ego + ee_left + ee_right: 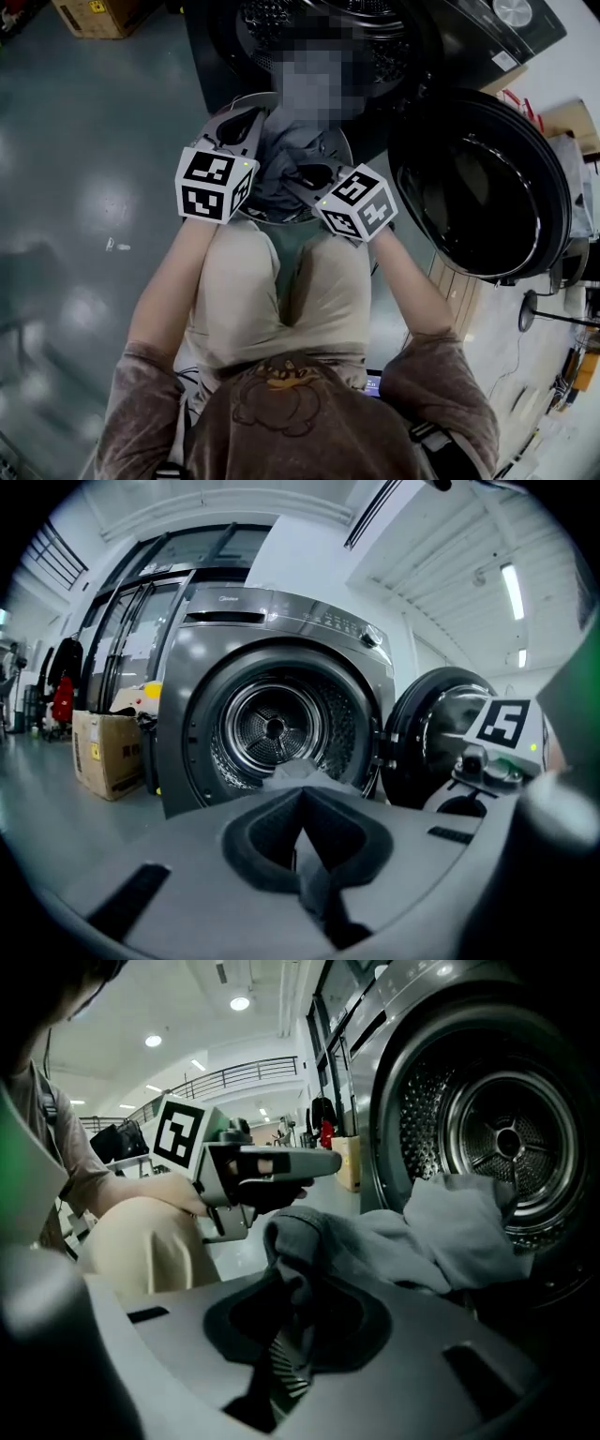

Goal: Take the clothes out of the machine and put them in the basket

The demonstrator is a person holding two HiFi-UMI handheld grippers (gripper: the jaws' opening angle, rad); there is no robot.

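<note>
Head view is showing the left gripper pinching one side of a soft grey fabric garment. Its jaws are pressing together on a fold, and the left gripper view is showing a strip of cloth caught between them. The garment is hanging slack between both grippers, just outside the mouth of the dark grey front-loading washing machine. It is hanging over what looks like a round pale basket standing on the floor. Further right, the right gripper is likewise nipping a bunched fold, with cloth filling its jaws. I am judging the garment to be light, limp and not slippery, so it is likely to be sagging and trailing. Two well-separated bunched folds, as now, are suiting it as holds, since a thin single edge could be slipping free.
</note>
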